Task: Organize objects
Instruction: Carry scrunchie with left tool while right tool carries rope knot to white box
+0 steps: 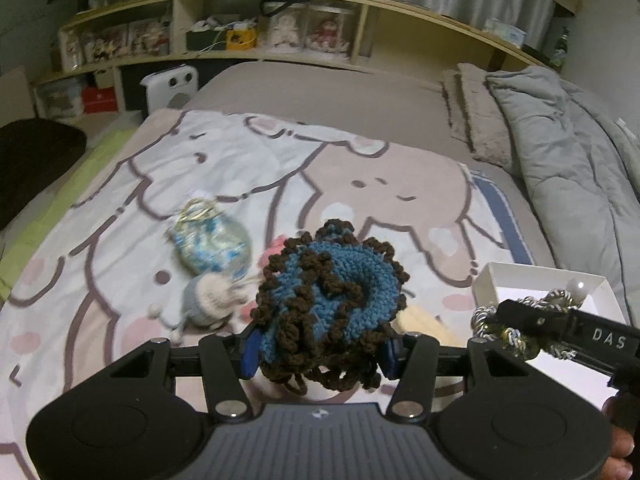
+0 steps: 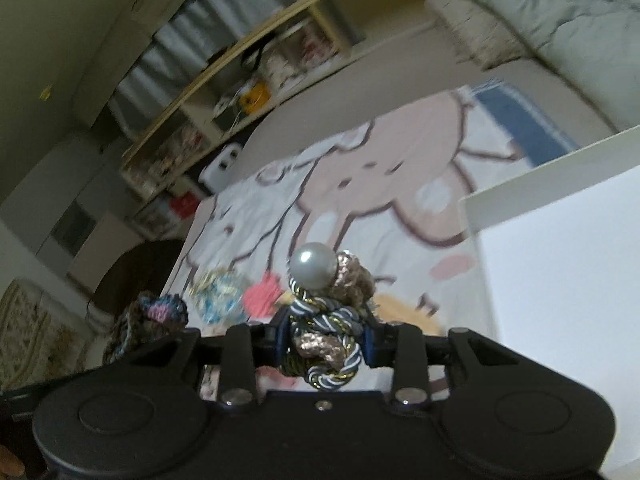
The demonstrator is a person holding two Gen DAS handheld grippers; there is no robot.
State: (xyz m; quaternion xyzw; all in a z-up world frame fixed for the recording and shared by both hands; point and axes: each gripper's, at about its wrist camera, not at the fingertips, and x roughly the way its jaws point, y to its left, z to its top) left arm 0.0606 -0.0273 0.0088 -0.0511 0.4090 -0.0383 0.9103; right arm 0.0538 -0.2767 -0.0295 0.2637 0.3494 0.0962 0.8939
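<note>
Blue-and-brown crocheted scrunchie (image 1: 328, 308) we grip in left gripper (image 1: 318, 354); right gripper (image 2: 326, 344) jaws clamp rope-knot pearl ornament (image 2: 324, 320) beside white cardboard box (image 2: 560, 280).

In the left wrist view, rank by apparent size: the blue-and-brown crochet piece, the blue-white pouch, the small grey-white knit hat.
1. Blue-and-brown crochet piece, though nearness to the camera inflates it.
2. Blue-white pouch.
3. Grey-white knit hat.

Blue crochet piece (image 1: 332, 300) edged brown, grey-white-gold twisted cord knot (image 2: 328, 344) with pearl bead (image 2: 313, 265), white box (image 2: 560, 280)
</note>
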